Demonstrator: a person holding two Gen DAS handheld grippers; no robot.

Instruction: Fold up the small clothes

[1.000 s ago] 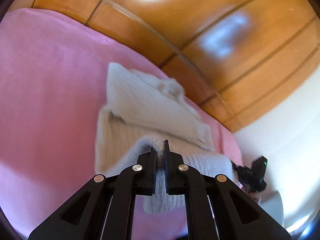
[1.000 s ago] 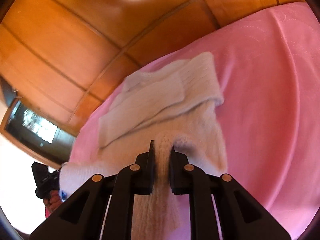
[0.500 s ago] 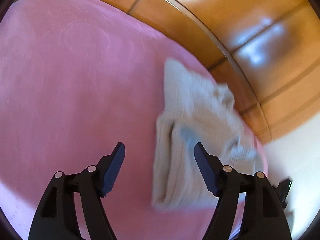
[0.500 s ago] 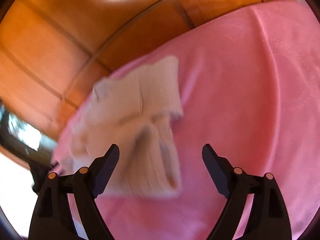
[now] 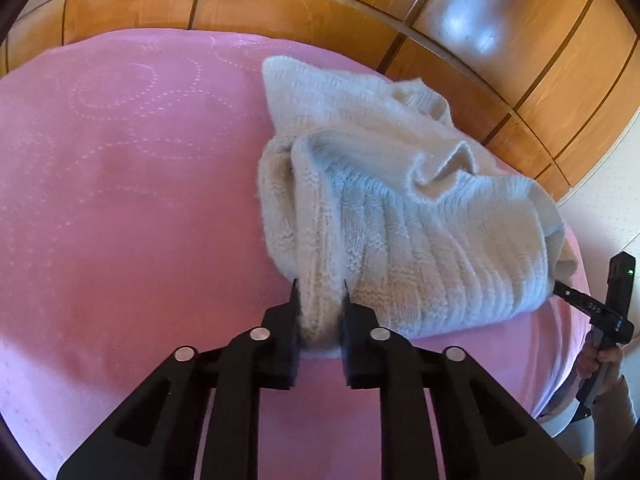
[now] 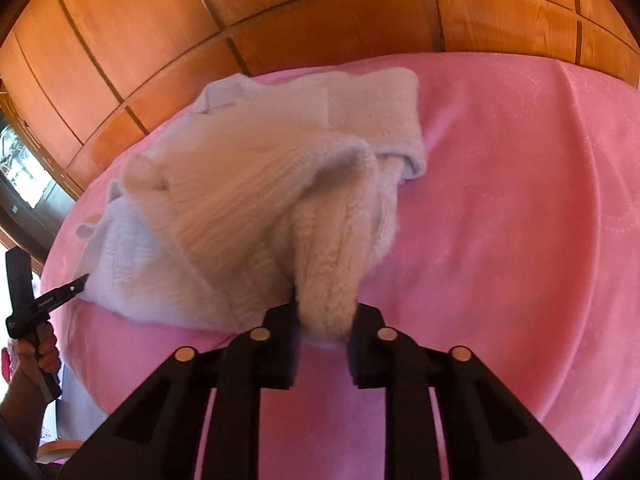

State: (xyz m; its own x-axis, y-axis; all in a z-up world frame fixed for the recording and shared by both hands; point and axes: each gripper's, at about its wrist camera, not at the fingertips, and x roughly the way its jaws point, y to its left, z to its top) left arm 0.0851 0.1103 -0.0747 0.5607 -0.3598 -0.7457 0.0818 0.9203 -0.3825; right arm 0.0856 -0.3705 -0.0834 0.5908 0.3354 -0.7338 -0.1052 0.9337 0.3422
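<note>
both tools, wide open half a second ago, are now closing again: the left tool and the right tool are each pinching the near edge at 6 o'clock of the half-folded white sweater on the pink bed, probably starting the next fold.

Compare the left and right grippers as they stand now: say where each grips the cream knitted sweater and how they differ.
The left gripper pinches the cream knitted sweater at its near left corner; the right gripper pinches its near right corner. Each shows at the edge of the other's view, on opposite sides. Shared: both jaws are shut on a thick bunched fold, low over the pink bedspread.
</note>
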